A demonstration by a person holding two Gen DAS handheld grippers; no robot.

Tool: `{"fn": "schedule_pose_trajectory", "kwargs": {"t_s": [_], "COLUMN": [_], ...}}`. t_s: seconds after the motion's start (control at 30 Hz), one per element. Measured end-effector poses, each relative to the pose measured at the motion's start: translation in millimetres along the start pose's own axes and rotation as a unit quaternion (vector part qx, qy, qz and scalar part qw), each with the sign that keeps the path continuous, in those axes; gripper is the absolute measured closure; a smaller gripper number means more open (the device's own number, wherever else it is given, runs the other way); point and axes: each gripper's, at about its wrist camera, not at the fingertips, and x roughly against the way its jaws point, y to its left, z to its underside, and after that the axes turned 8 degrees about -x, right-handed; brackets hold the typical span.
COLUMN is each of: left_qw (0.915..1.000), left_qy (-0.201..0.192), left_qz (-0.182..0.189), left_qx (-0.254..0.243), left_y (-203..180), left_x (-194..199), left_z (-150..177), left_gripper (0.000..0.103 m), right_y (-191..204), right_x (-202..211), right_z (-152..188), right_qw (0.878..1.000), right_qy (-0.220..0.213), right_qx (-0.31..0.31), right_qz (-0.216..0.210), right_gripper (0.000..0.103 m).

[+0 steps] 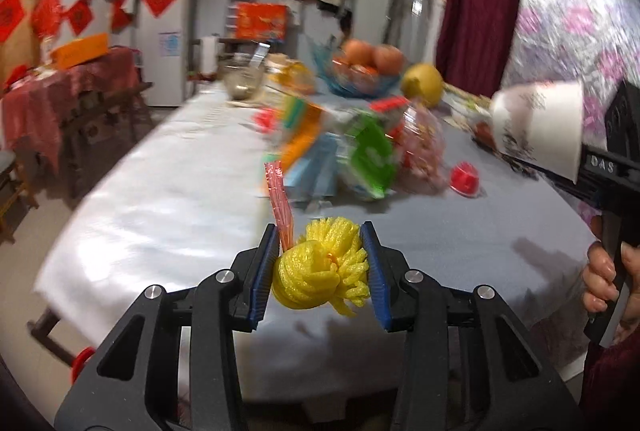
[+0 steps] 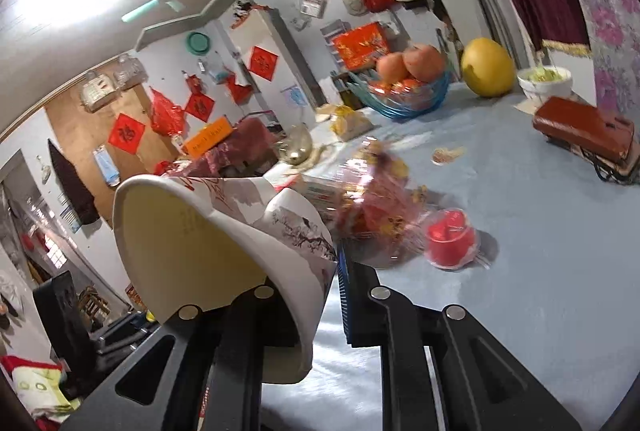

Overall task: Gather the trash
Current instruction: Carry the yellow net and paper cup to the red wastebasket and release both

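Note:
My left gripper (image 1: 324, 267) is shut on a yellow foam fruit net (image 1: 320, 267) with a red wrapper strip (image 1: 280, 199) sticking up beside it, held above the grey table (image 1: 160, 215). My right gripper (image 2: 334, 259) is shut on the crushed wall of a white paper cup (image 2: 224, 231) with ink-blossom print, tilted on its side; the cup also shows at the right of the left wrist view (image 1: 540, 123). A pile of snack wrappers and bags (image 1: 352, 151) lies mid-table. A small red jelly cup (image 2: 452, 237) sits next to the pile.
A blue bowl of apples (image 2: 408, 87), a yellow pomelo (image 2: 486, 67), a white bowl (image 2: 544, 81) and a red-brown box (image 2: 584, 129) stand on the far part of the table. A glass bowl (image 1: 242, 81) is at the far left.

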Motion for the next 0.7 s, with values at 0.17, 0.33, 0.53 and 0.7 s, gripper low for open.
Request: {"fn": "schedule_pose_trajectory", "kwargs": {"t_s": [0.17,0.33,0.53,0.7], "left_qw": [0.9962,0.9819,0.9615,0.9423], "left_qy": [0.002,0.035,0.081,0.133], "left_qz": [-0.066,-0.152,-0.182,-0.191], "left_qx": [0.057,0.107,0.189,0.241], "left_y": [62.3,125.5,197.2,239.4], "left_x": [56.7,97.1,107.2,87.5], "left_z": [27.0,71.9,133.0,181.6], "left_gripper": [0.061,0.061,0.06,0.04], "right_y": [29.8,60.0,97.4,127.5], "right_x": [8.4,12.2,12.3,-4.0], "right_z": [11.6,29.1,58.9,77.7], "right_qw": [0.999,0.997,0.994,0.989], "right_qy": [0.012,0.035,0.056,0.09], "right_qx": [0.022,0.038,0.059,0.08], "right_qz": [-0.034,-0.059,-0.078,-0.086], "right_gripper": [0.086,0.086,0.086,0.086]}}
